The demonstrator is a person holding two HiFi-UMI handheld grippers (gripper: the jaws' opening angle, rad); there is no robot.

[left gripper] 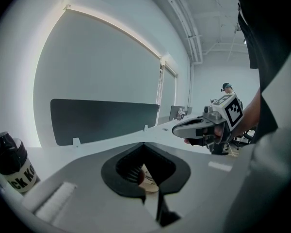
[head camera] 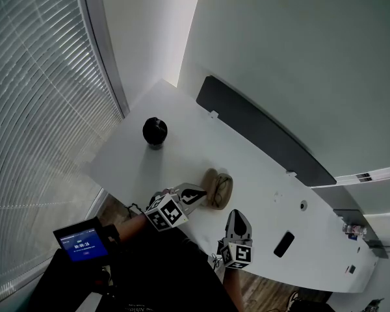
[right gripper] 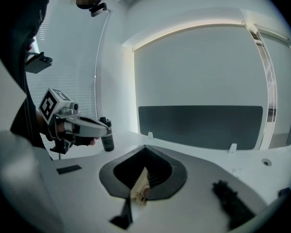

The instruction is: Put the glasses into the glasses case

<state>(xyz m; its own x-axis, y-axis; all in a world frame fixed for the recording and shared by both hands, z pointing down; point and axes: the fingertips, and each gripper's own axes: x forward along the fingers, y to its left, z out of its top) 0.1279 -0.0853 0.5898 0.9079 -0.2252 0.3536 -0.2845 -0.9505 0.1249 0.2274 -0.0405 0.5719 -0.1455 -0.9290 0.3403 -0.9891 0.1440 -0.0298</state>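
A tan glasses case (head camera: 218, 188) lies near the front edge of the white table (head camera: 182, 116), and it looks open. I cannot make out the glasses. My left gripper (head camera: 198, 192) reaches the case's left side with its tips closed together; whether it touches the case is unclear. My right gripper (head camera: 236, 213) hovers just in front of the case, shut and holding nothing. In the left gripper view the jaws (left gripper: 143, 143) meet at their tips and a patch of the tan case (left gripper: 149, 181) shows through the gap behind them. The right gripper view shows the case (right gripper: 141, 191) the same way behind its closed tips (right gripper: 145, 147).
A black bottle (head camera: 155, 131) stands at the table's far left. A flat black object (head camera: 283, 244) lies to the right, near the front edge. A dark panel (head camera: 260, 132) runs along the table's back. Window blinds (head camera: 32, 109) fill the left. A small blue-screened device (head camera: 83, 240) sits by the person's left arm.
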